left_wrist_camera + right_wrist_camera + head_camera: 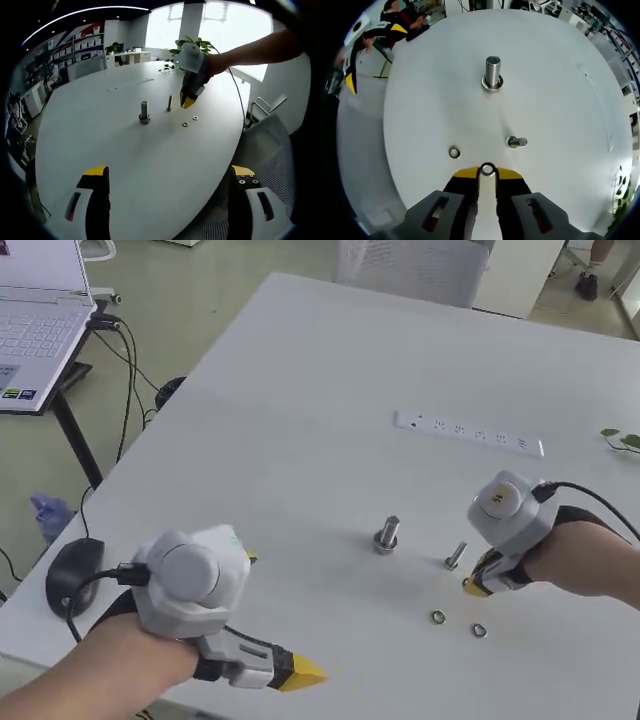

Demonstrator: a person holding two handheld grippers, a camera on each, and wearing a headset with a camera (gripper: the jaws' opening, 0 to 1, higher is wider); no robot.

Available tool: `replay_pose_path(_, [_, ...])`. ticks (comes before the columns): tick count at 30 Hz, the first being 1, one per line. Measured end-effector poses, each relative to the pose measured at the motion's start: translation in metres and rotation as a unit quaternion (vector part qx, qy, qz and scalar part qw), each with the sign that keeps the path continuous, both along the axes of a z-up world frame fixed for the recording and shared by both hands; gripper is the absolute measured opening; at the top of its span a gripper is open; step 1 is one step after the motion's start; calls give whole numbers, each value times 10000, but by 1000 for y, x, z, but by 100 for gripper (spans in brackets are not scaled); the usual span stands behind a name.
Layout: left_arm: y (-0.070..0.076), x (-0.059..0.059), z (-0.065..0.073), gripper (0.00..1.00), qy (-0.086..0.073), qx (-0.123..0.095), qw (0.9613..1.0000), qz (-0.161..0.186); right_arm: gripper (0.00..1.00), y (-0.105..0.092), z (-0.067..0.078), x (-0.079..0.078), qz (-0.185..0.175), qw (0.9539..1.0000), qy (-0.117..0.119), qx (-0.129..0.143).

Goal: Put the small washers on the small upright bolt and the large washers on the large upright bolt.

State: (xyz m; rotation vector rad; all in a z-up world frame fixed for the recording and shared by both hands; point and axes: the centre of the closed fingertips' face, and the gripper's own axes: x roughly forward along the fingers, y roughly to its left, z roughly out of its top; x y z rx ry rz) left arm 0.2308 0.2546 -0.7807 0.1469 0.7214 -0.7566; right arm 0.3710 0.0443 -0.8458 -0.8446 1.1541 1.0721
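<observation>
The large bolt (pixel 387 534) stood upright on the white table (pixel 300 440), head down and shaft pointing straight up. The small bolt (pixel 455 556) stood the same way just to its right, well short of the power strip (pixel 468 432) behind them. Two washers lay flat on the person's side of the small bolt, the left-hand washer (pixel 438 617) and the right-hand washer (pixel 479 630), near each other but apart.

The right gripper (pixel 488 174) hung just above them, its jaws drawn close with a thin slit between. A ring (pixel 488 169) sat right at its tips. Whether it was pinched there or lay on the table beneath could not be told.

The left gripper (pixel 168 172) was held near the table's front edge, jaws spread wide.

A collar showed at the large bolt's base, but it was too small to tell bolt head from washer.
</observation>
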Motion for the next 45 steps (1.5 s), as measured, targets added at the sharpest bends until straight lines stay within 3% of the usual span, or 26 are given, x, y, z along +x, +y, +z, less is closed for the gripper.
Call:
replay_pose_path(6, [-6,-2,3,99,-2,56,9999,89,12,-13,9,-1,-5,10000,2,26])
replay_pose_path(12, [-16,-3,2,99,39,58,9998,205,12,-12,20,2,135,9999,-17,80])
replay_pose_path(21, [-25,-3,4,95,47,90,9997,235,12,-6,29,28,263,9994,-151,158])
replay_pose_path(32, [-18,-4,3,91,103,150,9996,205,12,14,42,44,457,9982,-341,196])
replay_pose_path(45, [-7,2,7,94,11,131,9995,291,12,27,34,44,595,9976,-339,130])
